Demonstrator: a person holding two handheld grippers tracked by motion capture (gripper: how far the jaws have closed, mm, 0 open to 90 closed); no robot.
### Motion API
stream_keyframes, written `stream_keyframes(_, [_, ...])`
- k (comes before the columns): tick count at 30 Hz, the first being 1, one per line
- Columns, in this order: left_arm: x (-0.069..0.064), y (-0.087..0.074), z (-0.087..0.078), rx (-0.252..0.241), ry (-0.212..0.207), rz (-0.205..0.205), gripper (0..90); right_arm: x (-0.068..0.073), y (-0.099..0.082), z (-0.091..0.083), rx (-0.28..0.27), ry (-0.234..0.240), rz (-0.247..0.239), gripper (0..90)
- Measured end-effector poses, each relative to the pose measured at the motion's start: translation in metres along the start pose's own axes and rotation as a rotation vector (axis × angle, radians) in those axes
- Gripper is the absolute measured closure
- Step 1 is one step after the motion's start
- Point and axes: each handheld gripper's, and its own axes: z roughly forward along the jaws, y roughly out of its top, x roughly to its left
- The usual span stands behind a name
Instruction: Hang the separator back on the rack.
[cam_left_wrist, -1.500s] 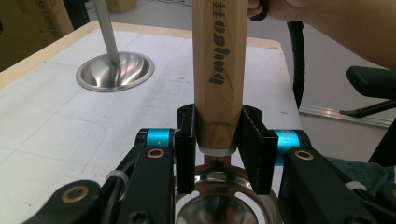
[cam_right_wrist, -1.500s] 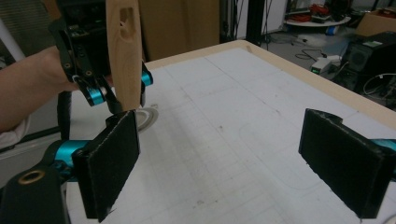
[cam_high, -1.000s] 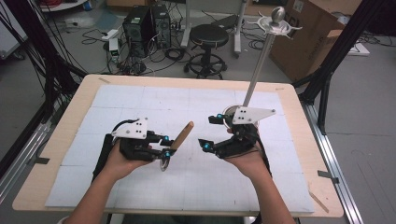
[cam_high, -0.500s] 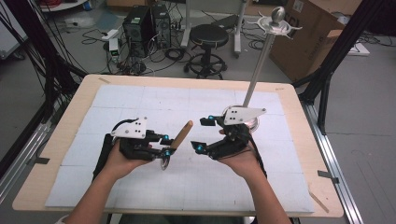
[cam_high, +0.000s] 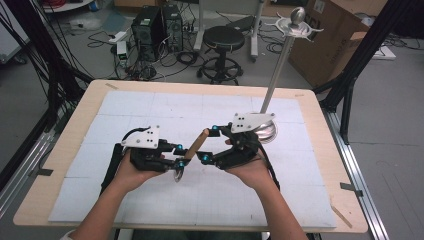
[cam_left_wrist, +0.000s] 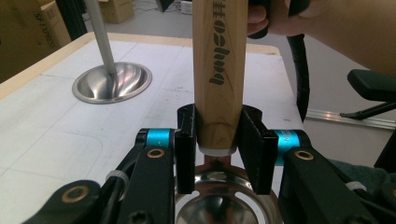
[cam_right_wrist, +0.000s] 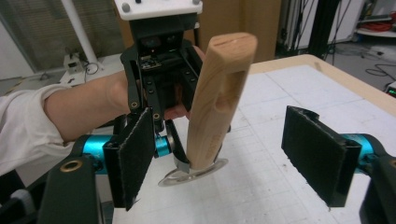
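Note:
A utensil with a light wooden handle (cam_high: 196, 145) and a round metal head (cam_high: 179, 174) is tilted above the white mat. My left gripper (cam_high: 178, 156) is shut on the handle's lower end (cam_left_wrist: 218, 70), just above the metal head (cam_left_wrist: 229, 200). My right gripper (cam_high: 209, 144) is open, its pads (cam_right_wrist: 317, 158) on either side of the handle's upper part (cam_right_wrist: 219, 93) without touching it. Its jaws have just been closing. In the right gripper view the left gripper (cam_right_wrist: 161, 60) sits behind the handle.
A metal stand with a dished base (cam_high: 265, 131) and a tall pole (cam_high: 280, 65) is on the mat right behind the right gripper; the base (cam_left_wrist: 112, 83) also shows in the left gripper view. White mat (cam_high: 150, 110) covers the wooden table (cam_high: 320, 150).
The right gripper has moved left to the handle, its jaws now straddling it and standing narrower. The left gripper and the utensil have stayed in place.

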Motion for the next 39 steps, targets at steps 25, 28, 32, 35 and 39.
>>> stream_keyframes(25, [-0.006,0.004,-0.001,-0.065,-0.007,0.017,68.2,0.005,0.006,0.005,-0.032,0.086,-0.04,67.8])
stream_keyframes(28, [-0.005,0.003,-0.001,-0.06,0.0,0.0,62.3,0.003,0.007,0.003,-0.032,0.07,-0.035,67.8])
stream_keyframes(32, [-0.003,0.002,-0.005,-0.053,0.021,-0.031,54.5,-0.002,0.007,-0.003,-0.042,0.039,-0.024,67.8])
stream_keyframes(35, [0.001,0.0,-0.011,-0.041,0.059,-0.043,51.3,-0.005,0.005,-0.01,-0.037,0.012,-0.02,67.8])
stream_keyframes(39, [0.006,-0.005,-0.021,-0.012,0.125,-0.053,44.4,-0.009,0.004,-0.021,-0.027,-0.014,-0.016,67.8])
